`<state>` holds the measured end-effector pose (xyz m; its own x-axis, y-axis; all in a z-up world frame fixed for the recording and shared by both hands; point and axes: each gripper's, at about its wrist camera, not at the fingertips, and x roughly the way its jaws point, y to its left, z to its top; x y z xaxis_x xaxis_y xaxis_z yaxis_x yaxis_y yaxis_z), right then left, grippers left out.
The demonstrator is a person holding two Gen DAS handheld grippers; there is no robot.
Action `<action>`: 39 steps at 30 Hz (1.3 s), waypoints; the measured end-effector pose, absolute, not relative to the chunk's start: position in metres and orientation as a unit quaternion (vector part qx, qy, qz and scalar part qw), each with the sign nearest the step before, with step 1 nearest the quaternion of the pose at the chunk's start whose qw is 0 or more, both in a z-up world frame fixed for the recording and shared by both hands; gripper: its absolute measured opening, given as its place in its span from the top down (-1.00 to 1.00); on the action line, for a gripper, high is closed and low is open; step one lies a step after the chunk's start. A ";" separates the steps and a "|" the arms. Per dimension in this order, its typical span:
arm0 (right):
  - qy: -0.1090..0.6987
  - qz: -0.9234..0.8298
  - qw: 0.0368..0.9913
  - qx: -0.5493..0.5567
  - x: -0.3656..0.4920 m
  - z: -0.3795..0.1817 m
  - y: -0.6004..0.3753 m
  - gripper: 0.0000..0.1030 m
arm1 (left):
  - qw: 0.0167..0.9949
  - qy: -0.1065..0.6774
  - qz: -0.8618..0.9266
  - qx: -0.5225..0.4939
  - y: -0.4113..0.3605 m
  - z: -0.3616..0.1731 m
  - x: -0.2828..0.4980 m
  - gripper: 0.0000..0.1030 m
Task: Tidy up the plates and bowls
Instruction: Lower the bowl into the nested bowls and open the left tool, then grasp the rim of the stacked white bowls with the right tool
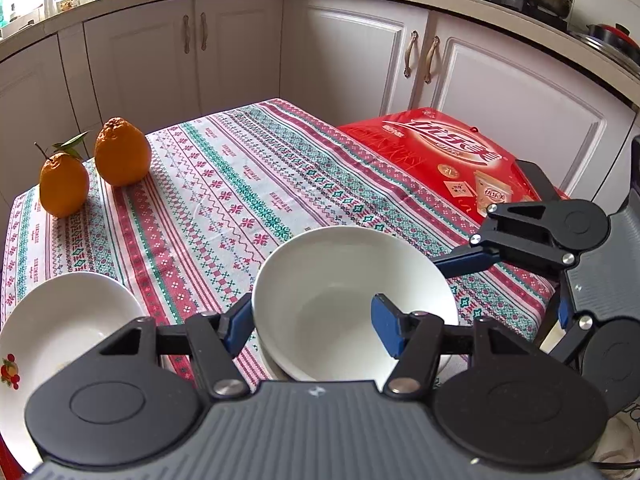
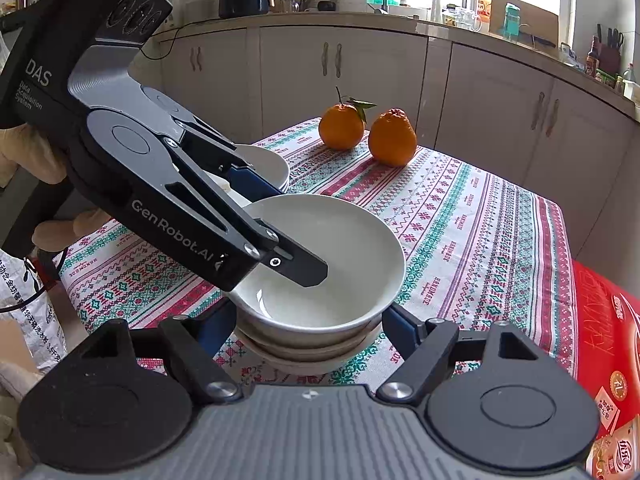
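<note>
A white bowl (image 1: 344,292) (image 2: 332,256) sits on top of a short stack of bowls (image 2: 308,344) on the patterned tablecloth. My left gripper (image 1: 312,328) (image 2: 276,224) is open, one finger outside the bowl's wall and one finger inside it, straddling the rim. My right gripper (image 2: 308,324) (image 1: 500,280) is open and low, its fingers on either side of the stack's base. A stack of white plates (image 1: 60,328) (image 2: 268,164) lies left of the bowls.
Two oranges (image 1: 92,168) (image 2: 368,132) stand at the far side of the table (image 1: 248,184). A red box (image 1: 452,160) (image 2: 604,344) lies beside the table on the right. Kitchen cabinets (image 1: 340,52) run behind.
</note>
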<state>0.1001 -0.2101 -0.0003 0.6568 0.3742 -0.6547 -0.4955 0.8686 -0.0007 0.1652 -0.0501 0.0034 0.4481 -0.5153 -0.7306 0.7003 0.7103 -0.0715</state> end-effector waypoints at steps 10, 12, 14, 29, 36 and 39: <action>0.336 0.242 0.906 -0.092 0.100 -0.001 -0.209 -0.63 | 0.844 0.381 -0.361 0.114 -0.048 -0.001 0.167 -0.27; 0.333 0.246 0.906 -0.089 0.099 0.000 -0.210 -0.71 | 0.846 0.376 -0.362 0.114 -0.047 0.000 0.166 -0.54; 0.324 0.249 0.909 -0.087 0.096 0.002 -0.210 -0.99 | 0.851 0.365 -0.359 0.116 -0.047 0.004 0.164 -0.60; 0.340 0.283 0.877 -0.189 0.090 -0.004 -0.228 -1.00 | 0.856 0.303 -0.370 0.195 -0.004 0.021 0.111 -0.91; 0.368 0.325 0.838 -0.239 0.112 -0.027 -0.218 -1.00 | 0.813 0.318 -0.405 0.270 -0.024 -0.016 0.105 -0.91; 0.379 0.339 0.824 -0.249 0.123 -0.032 -0.214 -1.00 | 0.801 0.332 -0.421 0.266 -0.030 -0.029 0.115 -0.90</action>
<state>0.1232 -0.2142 -0.0318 0.4830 0.3698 -0.7937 -0.7469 0.6471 -0.1530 0.1152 -0.0303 -0.0293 0.4251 -0.4988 -0.7553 0.8513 0.5040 0.1463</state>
